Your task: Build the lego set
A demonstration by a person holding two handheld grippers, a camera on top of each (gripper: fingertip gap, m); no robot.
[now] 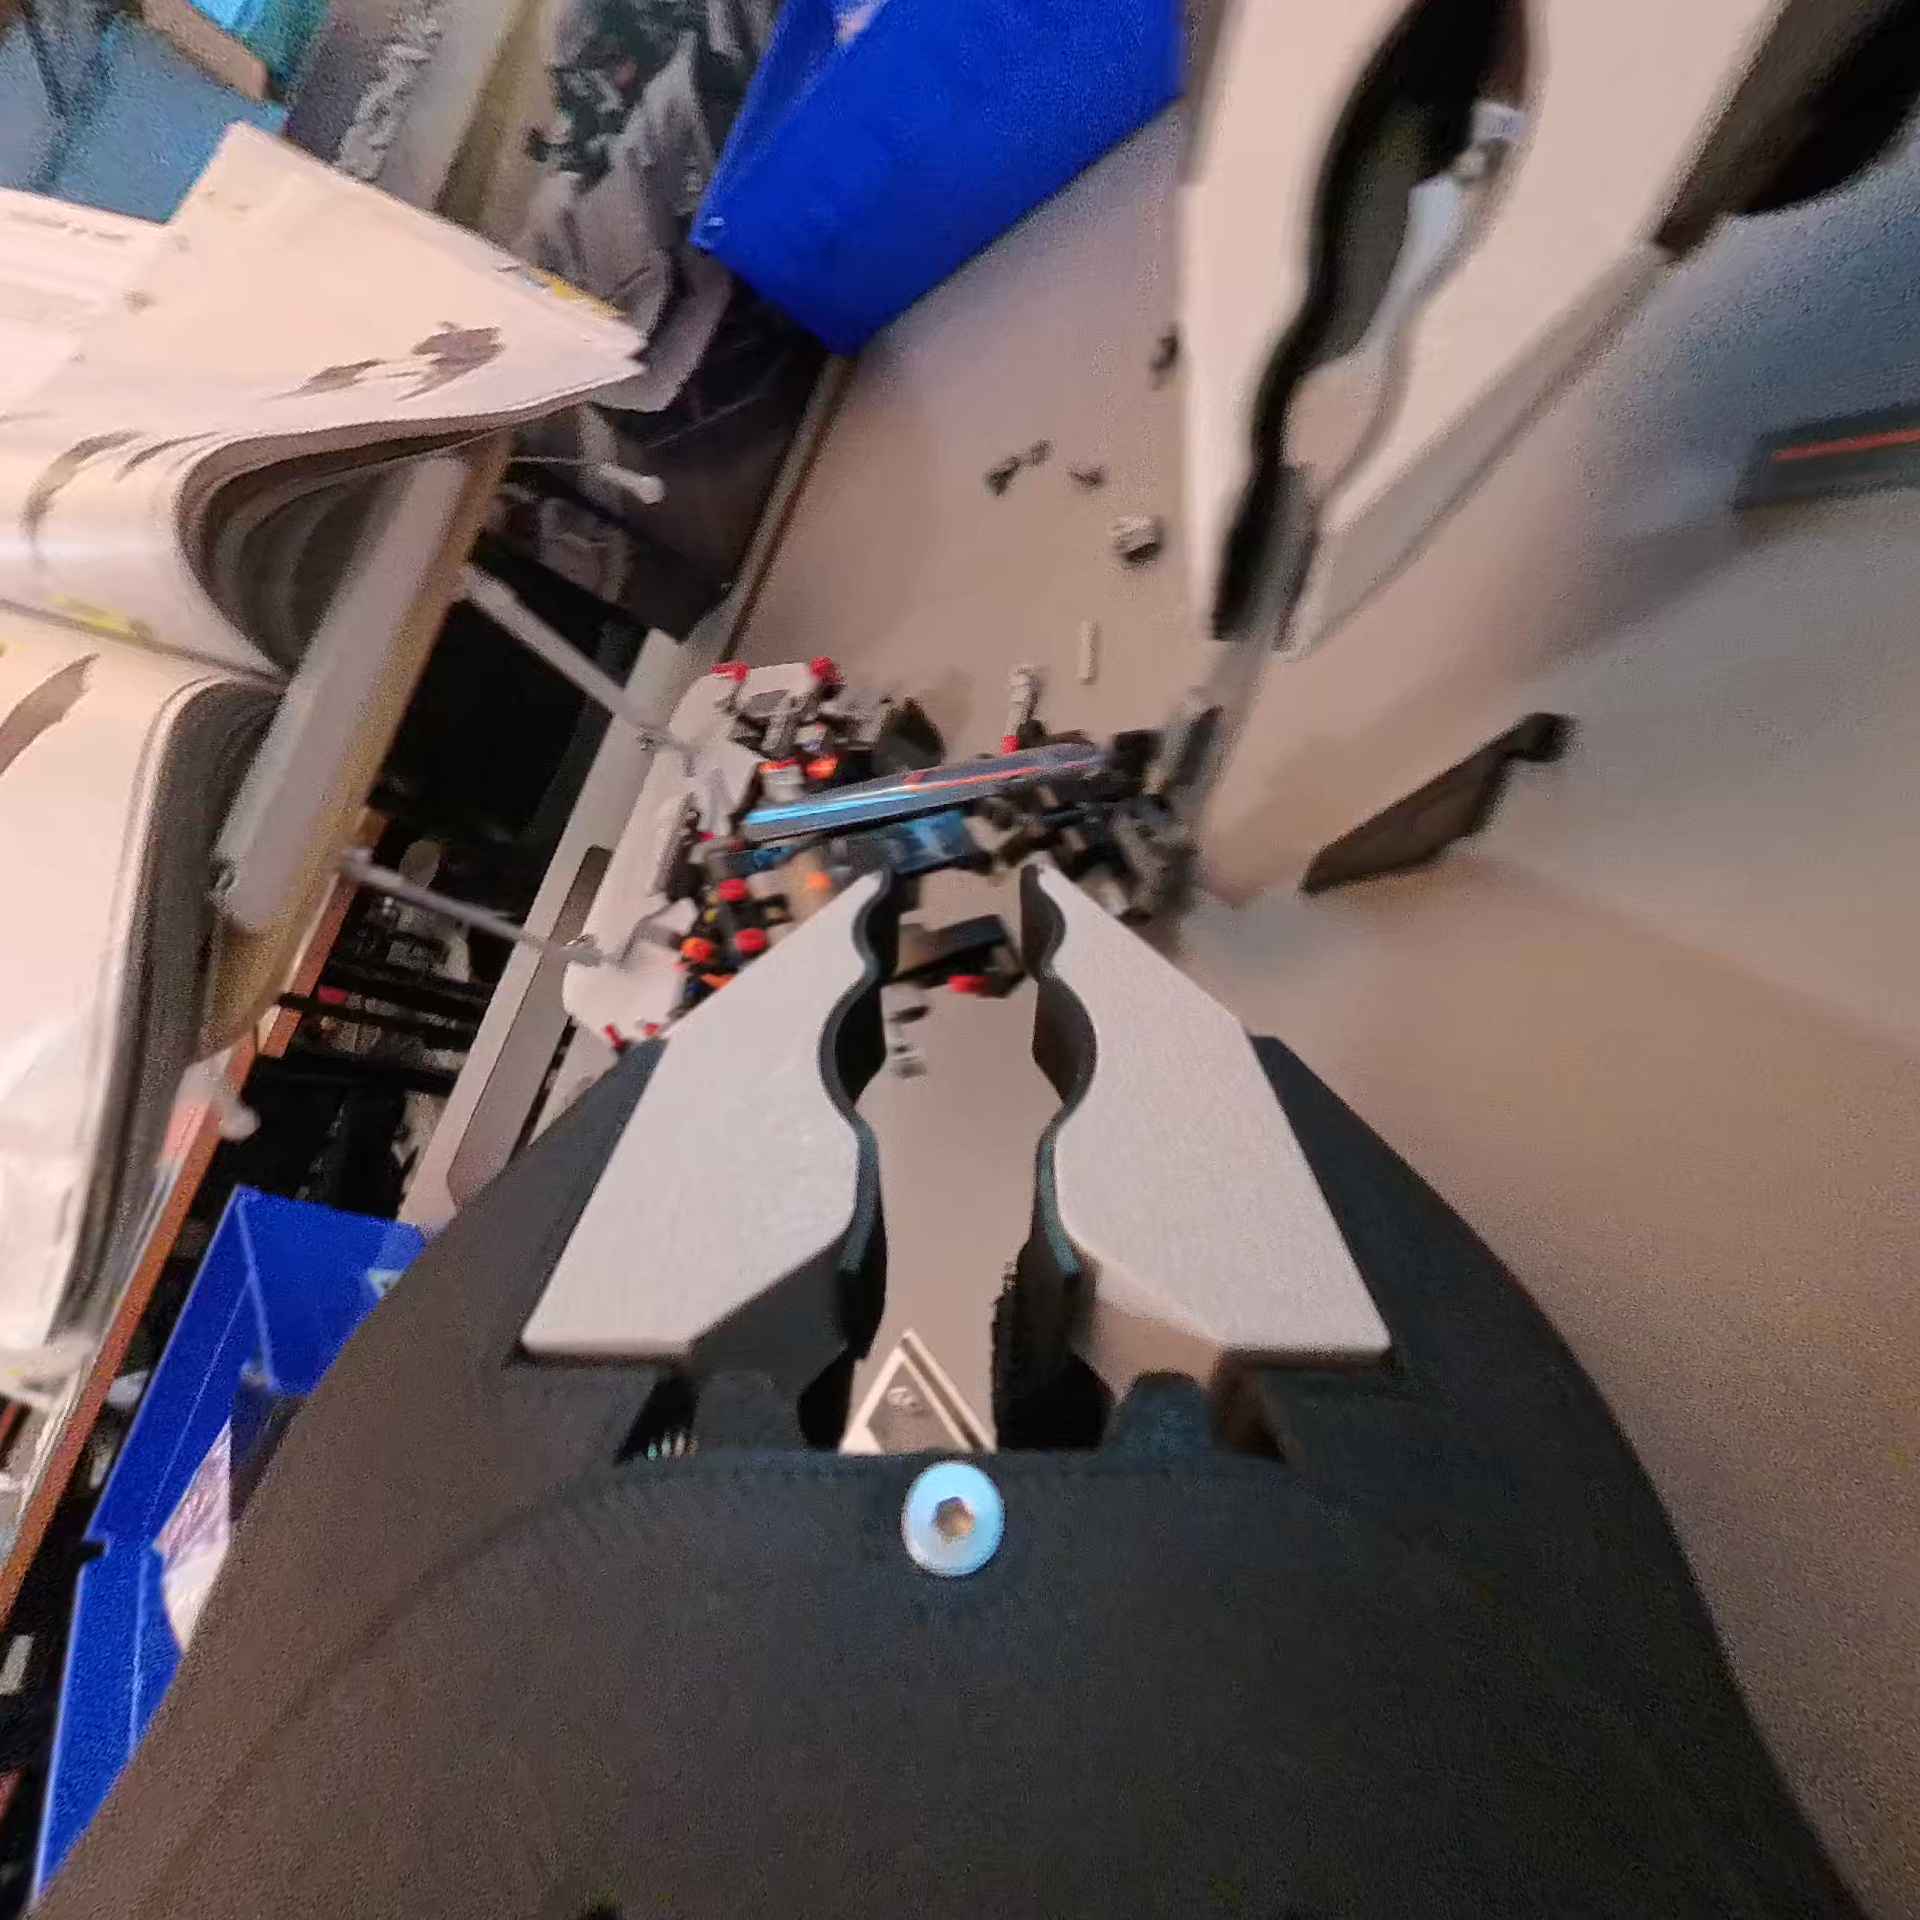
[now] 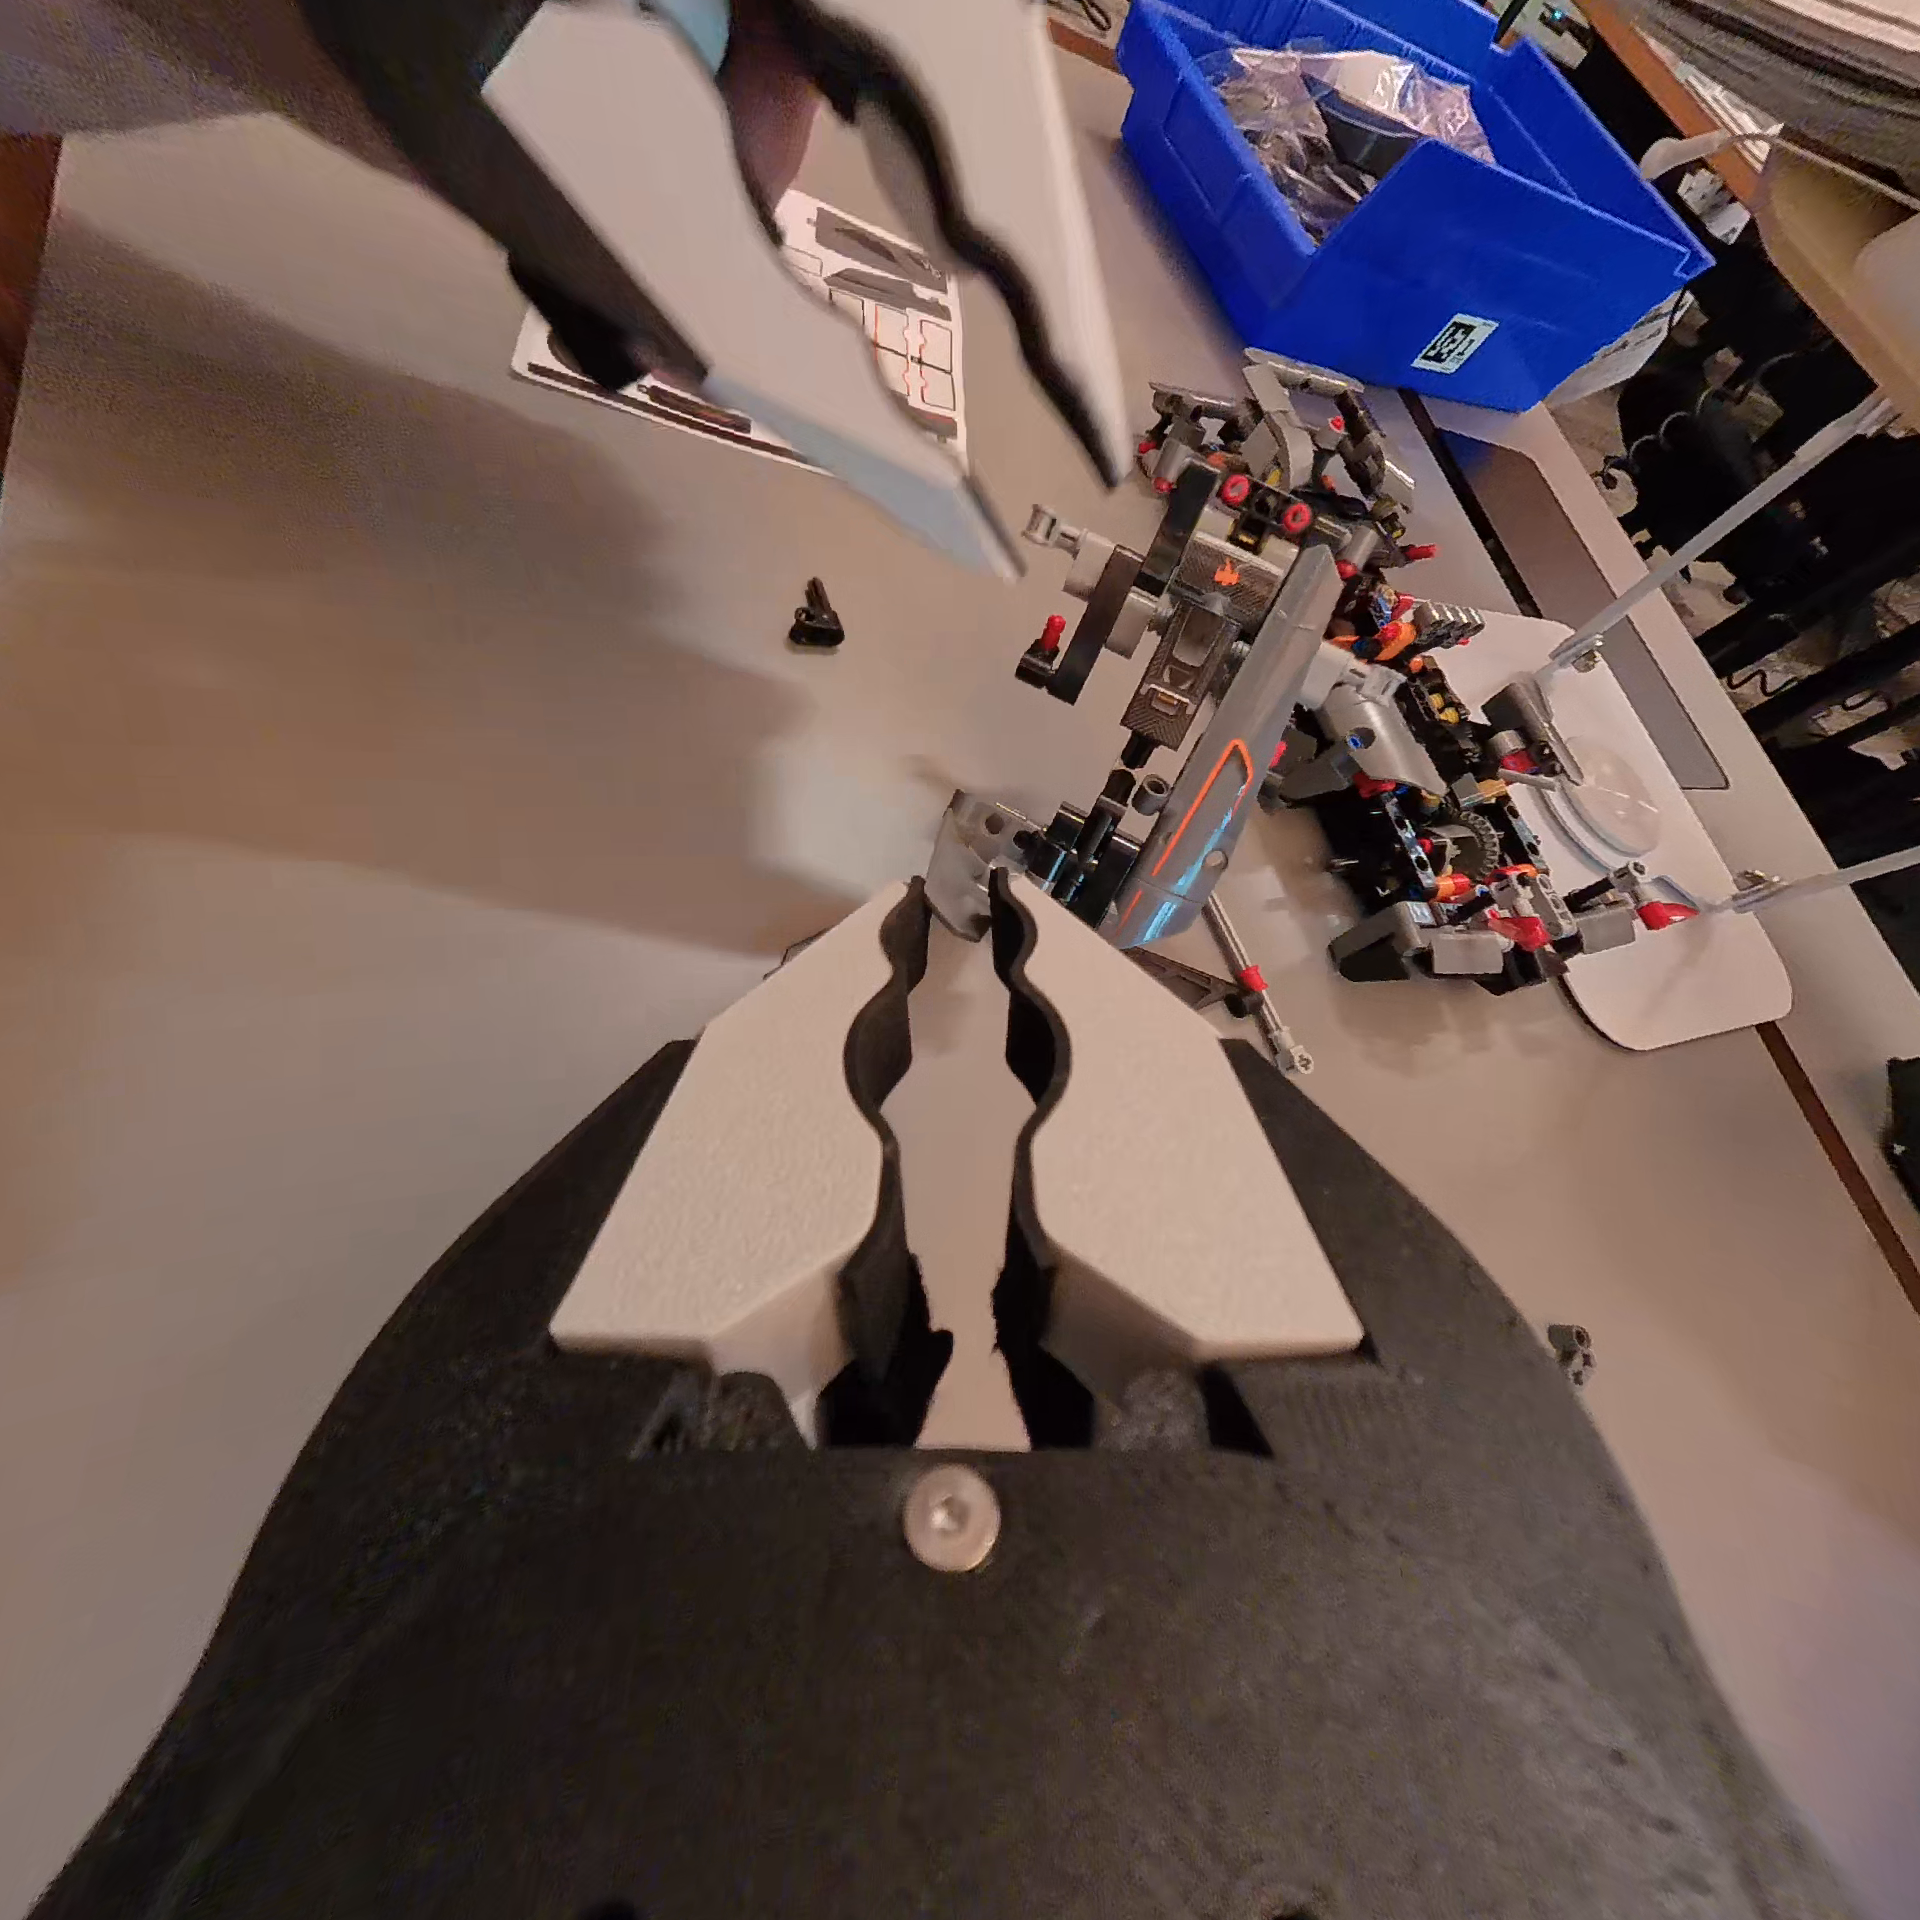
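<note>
The partly built lego model (image 2: 1247, 665) is grey and black with red pins and a long grey panel with orange and blue stripes. It lies on the pale table. My right gripper (image 2: 956, 888) is shut on a grey piece (image 2: 961, 852) at the model's near end. In the left wrist view the model (image 1: 914, 800) lies just beyond my left gripper (image 1: 956, 894), which is open and empty, with its tips close to the model's black frame. The right gripper (image 1: 1299, 416) shows blurred at the upper right there. The left gripper (image 2: 831, 260) shows blurred at the upper left of the right wrist view.
A blue bin (image 2: 1403, 208) with bagged parts stands behind the model. A sticker sheet (image 2: 883, 312), a small black piece (image 2: 816, 623) and a grey axle (image 2: 1252, 987) lie on the table. Loose pieces (image 1: 1132, 535) and a black curved part (image 1: 1434, 810) lie farther off. Booklets (image 1: 260, 364) are stacked past the table edge. Spacing between my two grippers at the tips: around 7 cm.
</note>
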